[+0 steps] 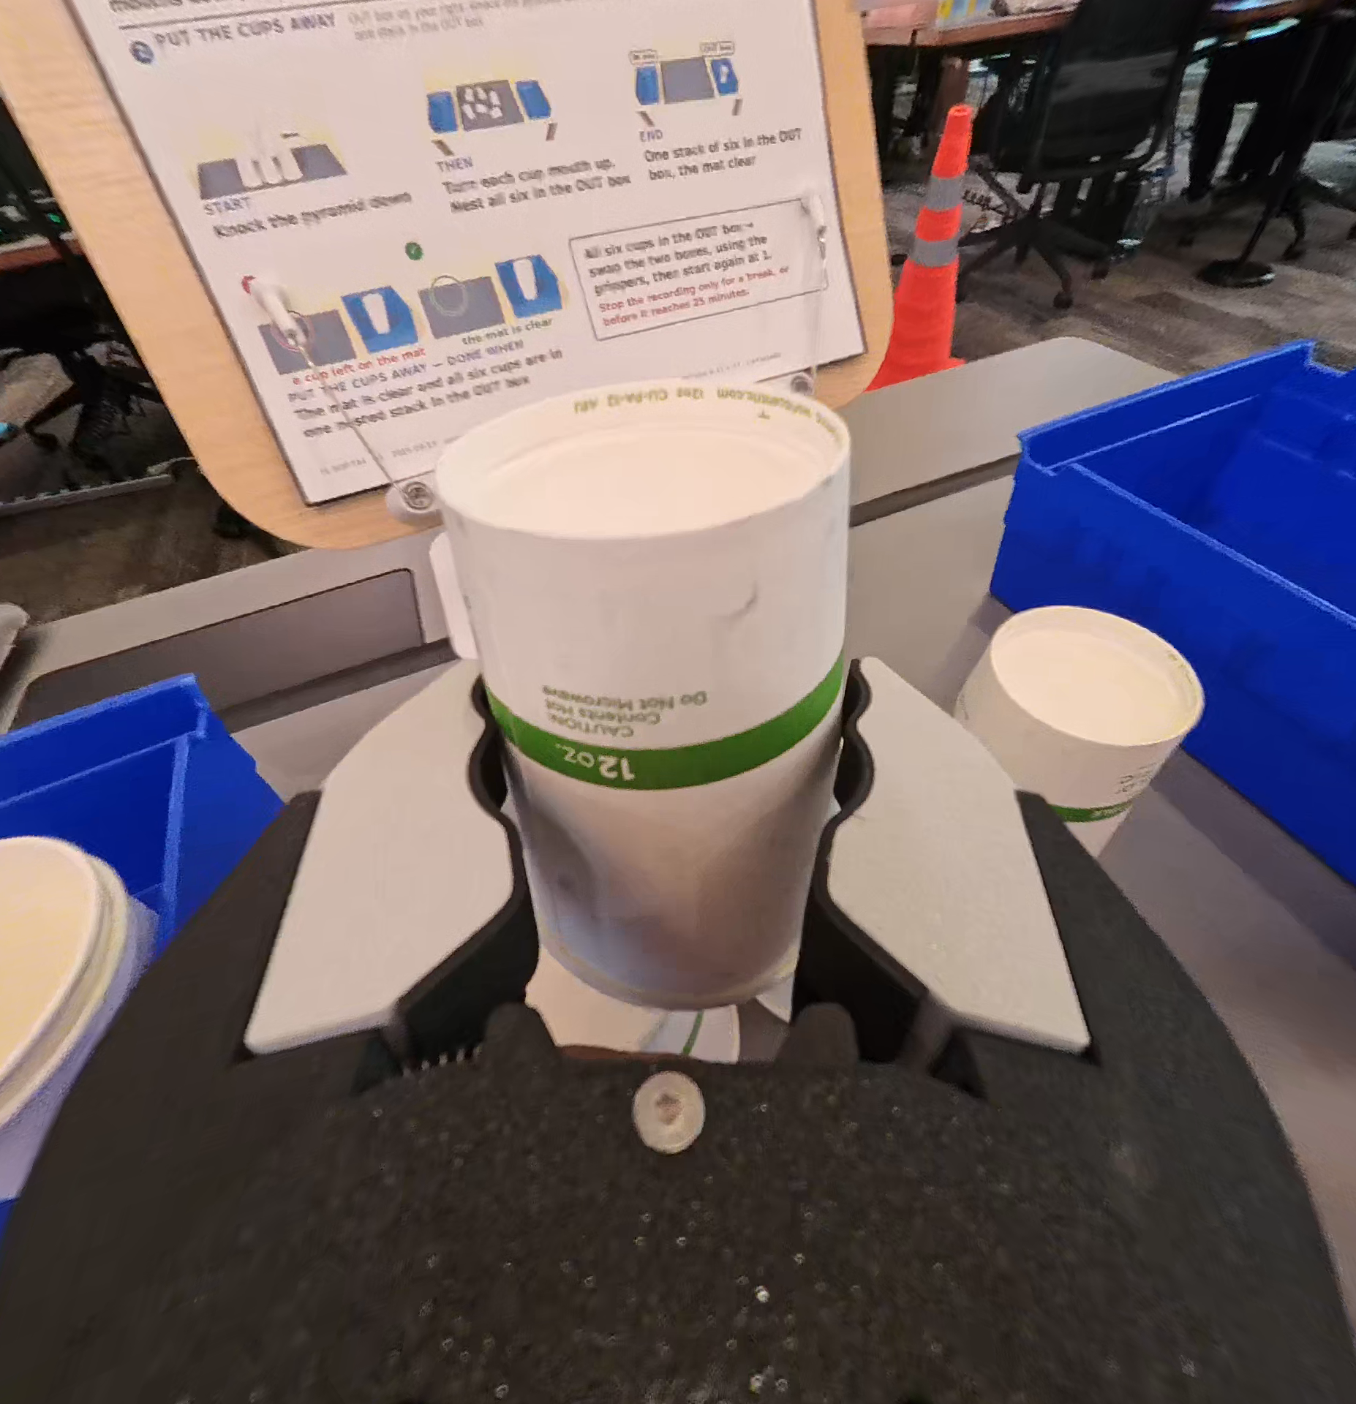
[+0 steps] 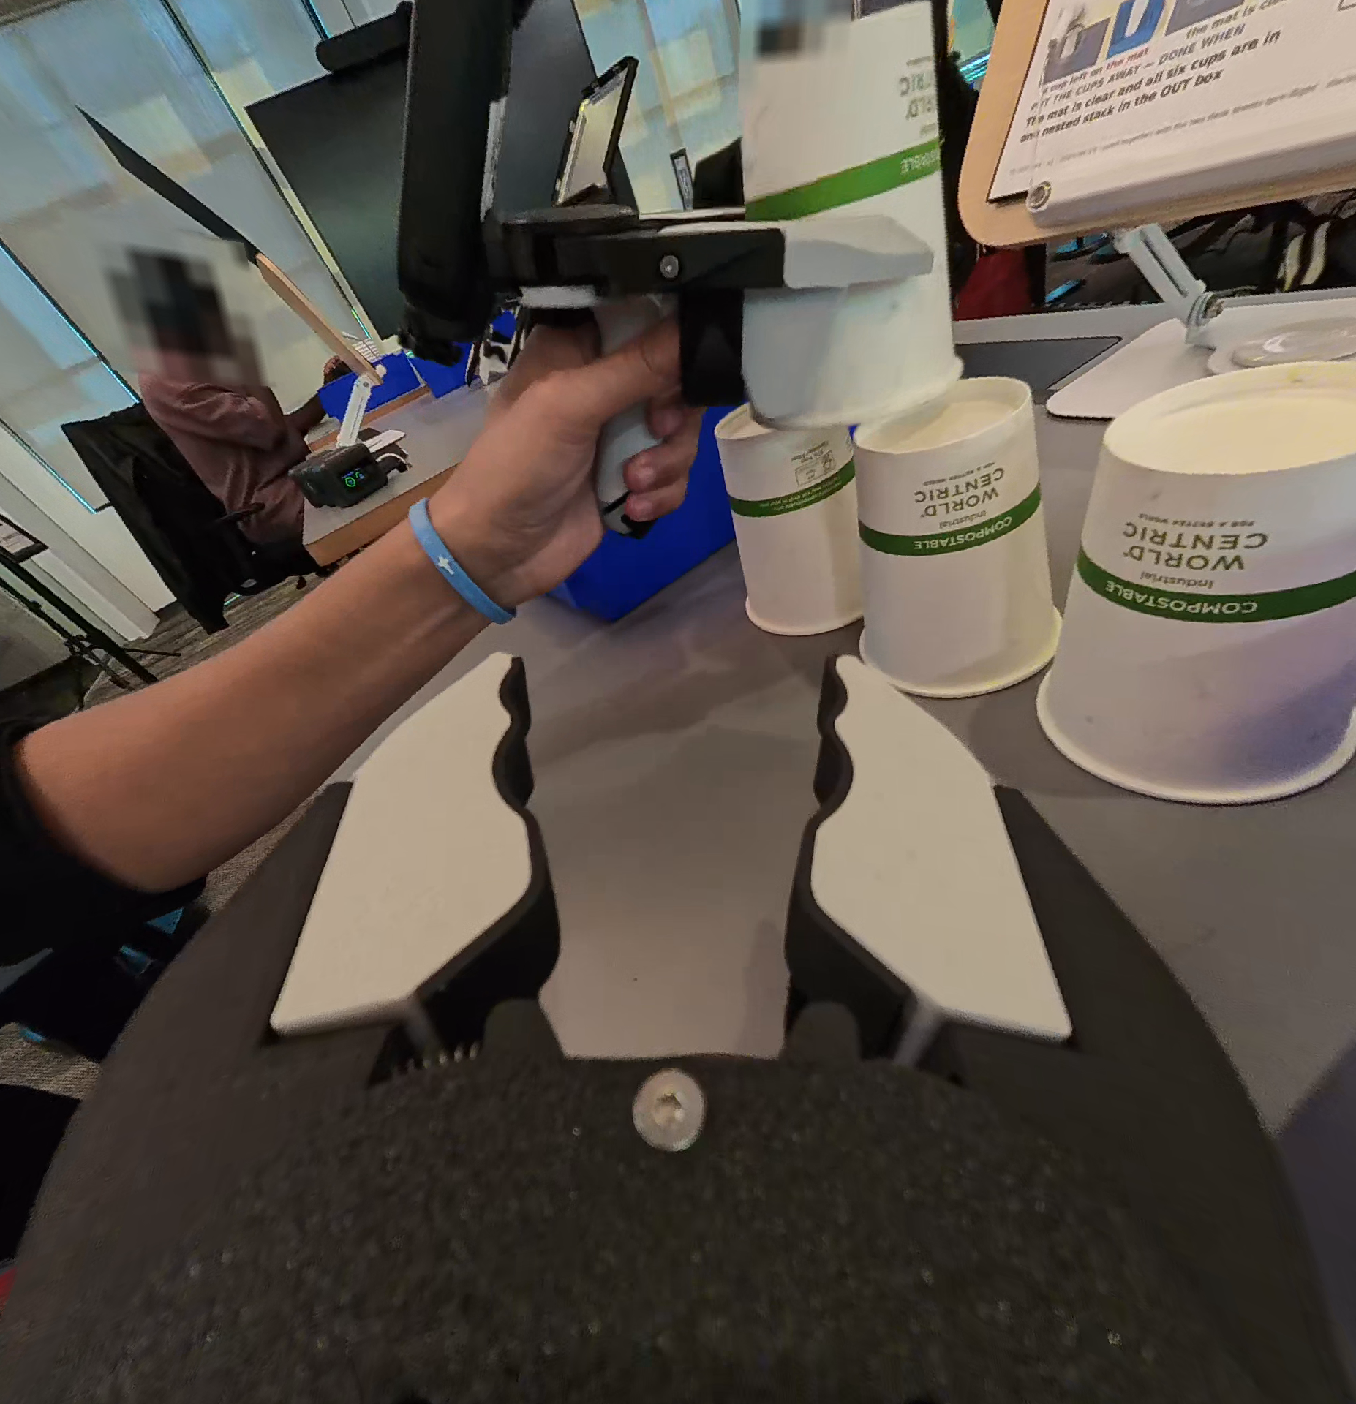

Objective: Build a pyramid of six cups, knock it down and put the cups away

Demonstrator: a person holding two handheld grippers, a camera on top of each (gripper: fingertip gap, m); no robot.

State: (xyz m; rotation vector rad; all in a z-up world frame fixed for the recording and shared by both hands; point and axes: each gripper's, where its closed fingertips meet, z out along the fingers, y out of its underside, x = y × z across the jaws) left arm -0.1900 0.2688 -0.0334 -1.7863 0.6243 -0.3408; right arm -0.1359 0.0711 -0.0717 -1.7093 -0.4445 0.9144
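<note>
Grey counter (image 2: 660, 798) carries three upturned white paper cups with green bands (image 2: 956, 547), above which the left hand-held gripper (image 1: 663, 729) clamps a fourth inverted cup (image 1: 652, 608), while the right hand-held gripper (image 2: 671, 729) gapes wide, empty.

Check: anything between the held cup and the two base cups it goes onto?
Nothing visible. The left hand-held gripper holds the inverted cup just above the left base cup and middle base cup; whether it touches them is unclear.
</note>
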